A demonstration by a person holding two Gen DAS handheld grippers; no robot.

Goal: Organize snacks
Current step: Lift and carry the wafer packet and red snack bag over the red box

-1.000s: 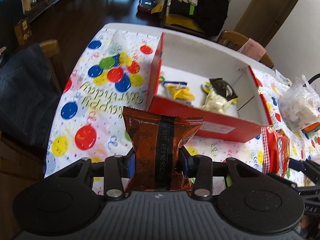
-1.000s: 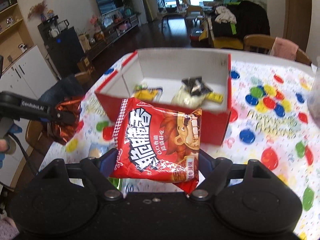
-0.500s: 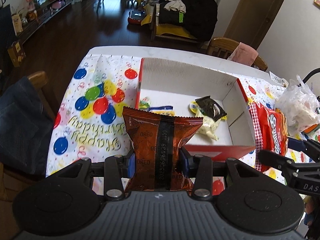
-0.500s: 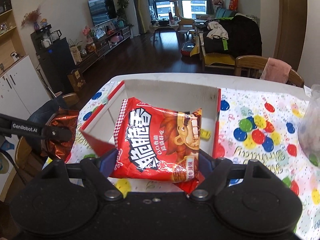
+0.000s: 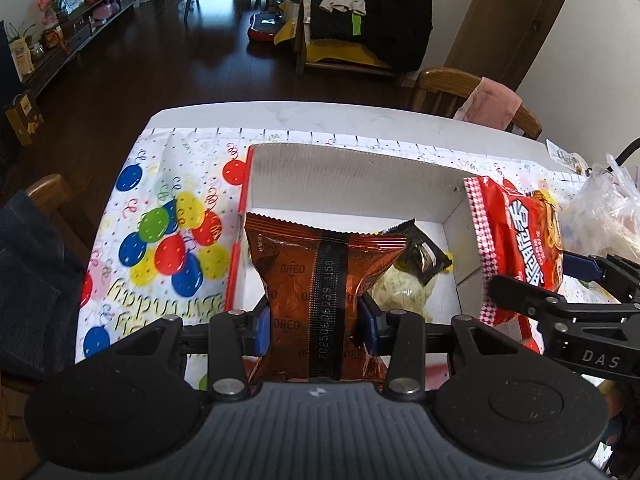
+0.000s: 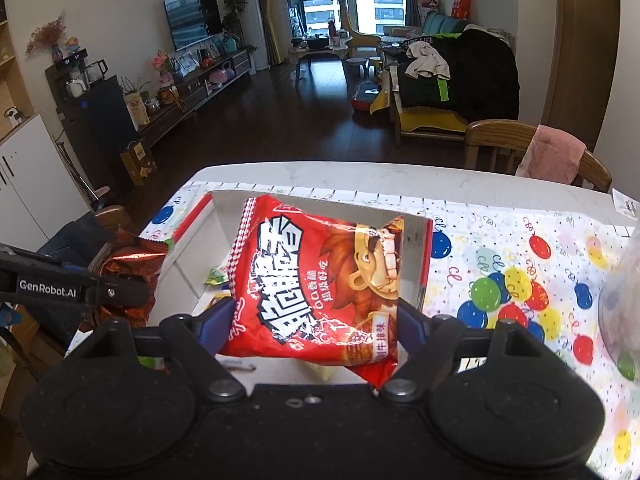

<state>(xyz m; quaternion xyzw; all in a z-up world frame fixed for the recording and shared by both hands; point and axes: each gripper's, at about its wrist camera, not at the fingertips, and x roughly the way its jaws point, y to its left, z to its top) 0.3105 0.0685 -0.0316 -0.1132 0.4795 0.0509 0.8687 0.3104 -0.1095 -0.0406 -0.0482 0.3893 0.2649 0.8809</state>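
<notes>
Both packets hang over the box (image 5: 352, 168) near the table's far edge, ready to drop: left gripper (image 5: 316, 330) jaws clamp the brown cookie pack (image 5: 320, 276), right gripper (image 6: 310, 320) jaws pinch the red snack bag (image 6: 316, 280).

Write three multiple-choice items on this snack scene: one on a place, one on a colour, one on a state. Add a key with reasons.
1. Where does the Oreo packet sit?
A. on a chair
B. between the left gripper's fingers
C. flat on the box floor

2. What colour is the outside of the cardboard box?
A. red
B. green
C. black

3. What is the right gripper doing?
A. hanging empty
B. clamping a spoon
C. gripping the red snack bag

Key: B, the blue pads press its sides; A, its outer wall shows red; C, both fingers pinch the bag.
</notes>
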